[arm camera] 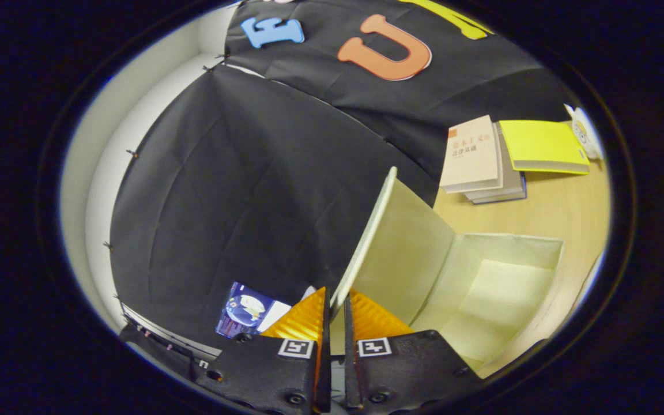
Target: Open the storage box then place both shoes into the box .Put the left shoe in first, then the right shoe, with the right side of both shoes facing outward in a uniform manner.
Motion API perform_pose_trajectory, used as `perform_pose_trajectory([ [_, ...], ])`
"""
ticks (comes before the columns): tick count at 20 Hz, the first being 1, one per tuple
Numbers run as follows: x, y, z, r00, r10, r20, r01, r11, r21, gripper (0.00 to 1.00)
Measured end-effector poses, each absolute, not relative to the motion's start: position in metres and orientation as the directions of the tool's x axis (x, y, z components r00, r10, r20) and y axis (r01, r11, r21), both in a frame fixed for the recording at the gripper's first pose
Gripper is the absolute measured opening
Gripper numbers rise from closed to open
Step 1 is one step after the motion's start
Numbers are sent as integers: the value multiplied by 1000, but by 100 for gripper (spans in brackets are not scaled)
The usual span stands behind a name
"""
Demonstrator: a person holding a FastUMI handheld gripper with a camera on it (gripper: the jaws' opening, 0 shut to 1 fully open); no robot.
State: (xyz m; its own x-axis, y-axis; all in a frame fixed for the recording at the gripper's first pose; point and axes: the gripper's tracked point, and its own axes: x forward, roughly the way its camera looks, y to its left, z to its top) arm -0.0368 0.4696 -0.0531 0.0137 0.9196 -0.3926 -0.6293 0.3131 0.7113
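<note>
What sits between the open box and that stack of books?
Only bare wooden table, seen in the gripper view, between the storage box and the books. The claw pinches the box's lid.

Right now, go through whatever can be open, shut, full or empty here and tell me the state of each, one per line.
storage box: open, nothing visible inside.
lid: raised, its edge pinched between the fingers.
hand-held gripper: shut on the lid's edge.
books: closed, stacked on the table beyond the box.
yellow book: closed, lying beside the stack.
</note>
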Motion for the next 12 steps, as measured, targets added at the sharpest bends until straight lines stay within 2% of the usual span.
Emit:
perform_pose_trajectory([
  [1, -35, 480, -52, 26, 918, -395, -648, 316, 693, 21],
  [5, -23, 494, -55, 108, 895, -433, -677, 385, 627, 62],
  [8, -11, 474, -55, 199, 871, -449, -703, 446, 554, 94],
  [12, 19, 423, -51, 376, 817, -437, -712, 556, 428, 94],
])
